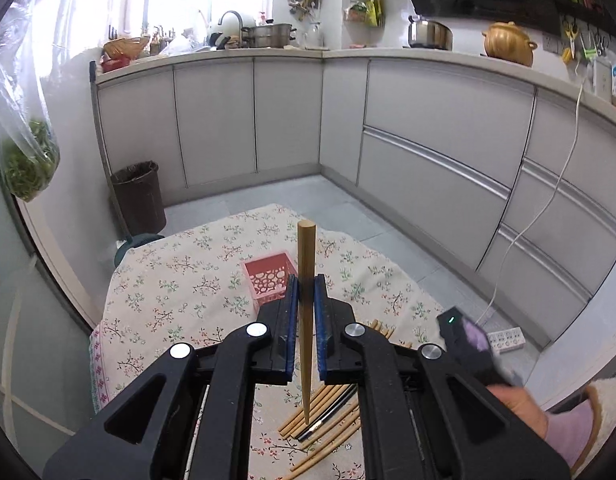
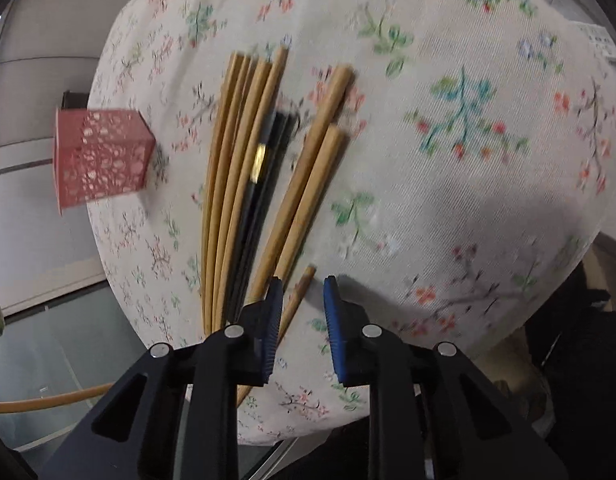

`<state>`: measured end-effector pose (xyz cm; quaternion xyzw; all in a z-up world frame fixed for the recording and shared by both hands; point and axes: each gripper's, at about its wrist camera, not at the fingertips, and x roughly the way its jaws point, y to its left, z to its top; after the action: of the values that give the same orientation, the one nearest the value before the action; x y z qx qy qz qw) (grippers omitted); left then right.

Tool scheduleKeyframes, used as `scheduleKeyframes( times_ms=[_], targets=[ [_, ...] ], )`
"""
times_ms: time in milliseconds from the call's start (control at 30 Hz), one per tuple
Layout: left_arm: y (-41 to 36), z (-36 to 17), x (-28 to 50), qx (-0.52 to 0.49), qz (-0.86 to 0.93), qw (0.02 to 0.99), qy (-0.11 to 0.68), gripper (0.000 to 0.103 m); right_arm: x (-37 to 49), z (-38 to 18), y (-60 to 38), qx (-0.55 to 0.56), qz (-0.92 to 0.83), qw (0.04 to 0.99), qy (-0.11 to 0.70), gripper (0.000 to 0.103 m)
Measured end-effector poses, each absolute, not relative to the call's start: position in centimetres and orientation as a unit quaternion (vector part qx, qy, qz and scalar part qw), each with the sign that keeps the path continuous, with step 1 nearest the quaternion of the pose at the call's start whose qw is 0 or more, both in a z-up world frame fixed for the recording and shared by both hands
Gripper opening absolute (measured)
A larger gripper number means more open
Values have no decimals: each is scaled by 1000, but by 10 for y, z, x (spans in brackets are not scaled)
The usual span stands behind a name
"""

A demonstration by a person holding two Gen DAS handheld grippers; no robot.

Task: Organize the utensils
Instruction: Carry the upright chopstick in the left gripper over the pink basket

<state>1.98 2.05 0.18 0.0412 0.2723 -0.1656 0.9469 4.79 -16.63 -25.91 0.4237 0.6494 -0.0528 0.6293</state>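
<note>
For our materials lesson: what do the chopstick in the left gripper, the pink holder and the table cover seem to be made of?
Chopstick: probably bamboo or wood, matte tan, faint grain. Pink holder: likely plastic or painted metal, thin walls punched with round holes. Table cover: woven fabric, visible weave, printed flowers.

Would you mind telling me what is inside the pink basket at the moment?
The pink basket looks empty as far as its open top shows. Its near inner corner is covered by the left claw, shut on one wooden chopstick.

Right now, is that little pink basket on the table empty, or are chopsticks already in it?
Empty as far as shows. The pink basket stands upright with only its perforated walls visible inside; one chopstick is in the left gripper, the others lie on the tablecloth.
</note>
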Motion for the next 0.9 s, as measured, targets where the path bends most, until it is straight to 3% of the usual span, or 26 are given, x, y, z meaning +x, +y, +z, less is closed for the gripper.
scheduleKeyframes(
  times_ms=[133,233,567,900],
  targets=[
    [31,9,16,32,-169,949,265,7,54,-255,-156,403,-72,643,647,22],
    [39,15,13,23,-169,950,260,7,54,-254,-147,380,-96,651,651,9],
    [62,27,10,-12,-153,957,247,7,70,-249,-107,329,-130,682,640,12],
    [74,27,11,-30,-127,959,252,7,54,-230,-125,376,-50,740,555,6]
  ],
)
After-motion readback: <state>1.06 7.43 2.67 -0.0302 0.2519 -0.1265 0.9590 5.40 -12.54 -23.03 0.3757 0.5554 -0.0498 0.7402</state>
